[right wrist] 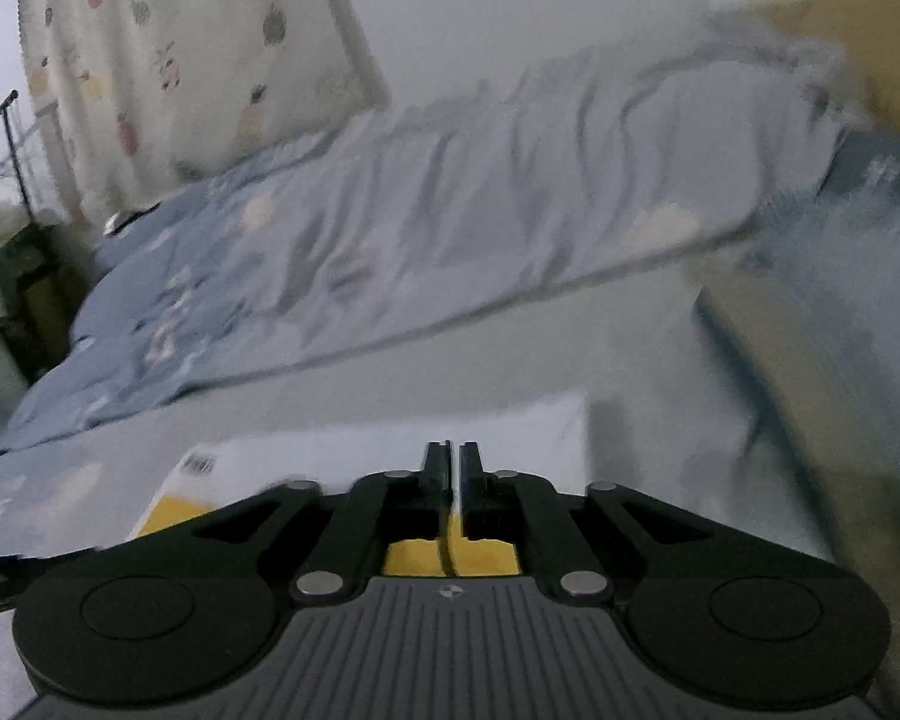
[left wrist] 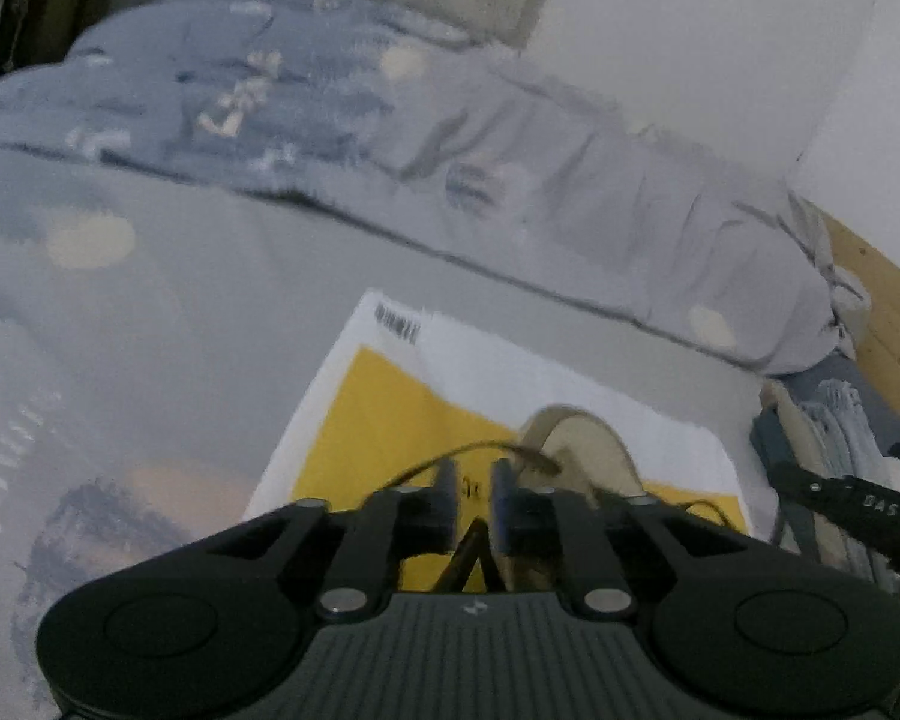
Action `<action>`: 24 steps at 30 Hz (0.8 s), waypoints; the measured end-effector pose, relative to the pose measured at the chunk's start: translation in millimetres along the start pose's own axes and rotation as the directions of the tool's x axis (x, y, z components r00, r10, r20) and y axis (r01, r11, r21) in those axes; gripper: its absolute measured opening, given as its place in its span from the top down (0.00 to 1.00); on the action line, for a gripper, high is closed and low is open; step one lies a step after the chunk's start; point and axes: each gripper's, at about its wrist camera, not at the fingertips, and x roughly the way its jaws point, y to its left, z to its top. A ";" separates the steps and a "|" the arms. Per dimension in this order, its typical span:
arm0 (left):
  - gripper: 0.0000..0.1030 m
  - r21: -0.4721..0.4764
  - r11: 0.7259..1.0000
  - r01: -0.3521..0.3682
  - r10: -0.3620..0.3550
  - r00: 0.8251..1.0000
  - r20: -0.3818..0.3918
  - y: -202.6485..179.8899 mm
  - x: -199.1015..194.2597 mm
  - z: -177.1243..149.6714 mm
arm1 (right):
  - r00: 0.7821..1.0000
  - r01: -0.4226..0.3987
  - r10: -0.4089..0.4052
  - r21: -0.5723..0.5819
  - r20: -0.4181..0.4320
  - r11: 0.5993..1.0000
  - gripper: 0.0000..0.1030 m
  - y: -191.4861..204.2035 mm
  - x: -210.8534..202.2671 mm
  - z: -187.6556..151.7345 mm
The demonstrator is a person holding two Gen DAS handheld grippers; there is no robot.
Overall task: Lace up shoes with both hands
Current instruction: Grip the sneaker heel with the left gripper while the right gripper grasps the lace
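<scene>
A beige shoe (left wrist: 582, 450) lies on a yellow and white sheet (left wrist: 378, 408) spread on the bed. A thin dark lace (left wrist: 450, 456) arcs from the shoe across the tips of my left gripper (left wrist: 474, 492). The left jaws stand apart, with dark strands hanging loose in the gap lower down. The shoe's front is hidden behind the right finger. In the right wrist view, my right gripper (right wrist: 455, 468) hovers over the same sheet (right wrist: 330, 456). A dark lace (right wrist: 447, 546) runs up along its left finger, and a thin slit of light shows between the jaws. The shoe is out of that view.
A rumpled grey-blue duvet (left wrist: 270, 90) is piled across the bed behind the sheet. A wooden board (left wrist: 888, 312) borders the bed at right. A black tool part (left wrist: 840, 504) reaches in from the right edge. A patterned curtain (right wrist: 180, 60) hangs far left.
</scene>
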 end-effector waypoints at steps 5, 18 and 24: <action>0.54 -0.024 0.994 0.104 -0.103 0.993 0.053 -1.3 -14.3 1.5 | 0.999 -0.046 0.044 0.075 0.028 0.996 0.59 -1.6 2.3 5.4; 0.66 0.134 0.989 0.057 -0.054 0.998 -0.029 -20.1 1.0 -14.7 | 0.976 -0.219 0.208 0.261 0.068 0.940 0.38 -5.5 -8.0 10.5; 0.89 0.088 0.996 -0.006 0.008 1.000 -0.021 -31.2 -1.4 -30.3 | 0.953 -0.276 0.298 0.257 -0.053 0.926 0.46 18.7 -3.7 -1.5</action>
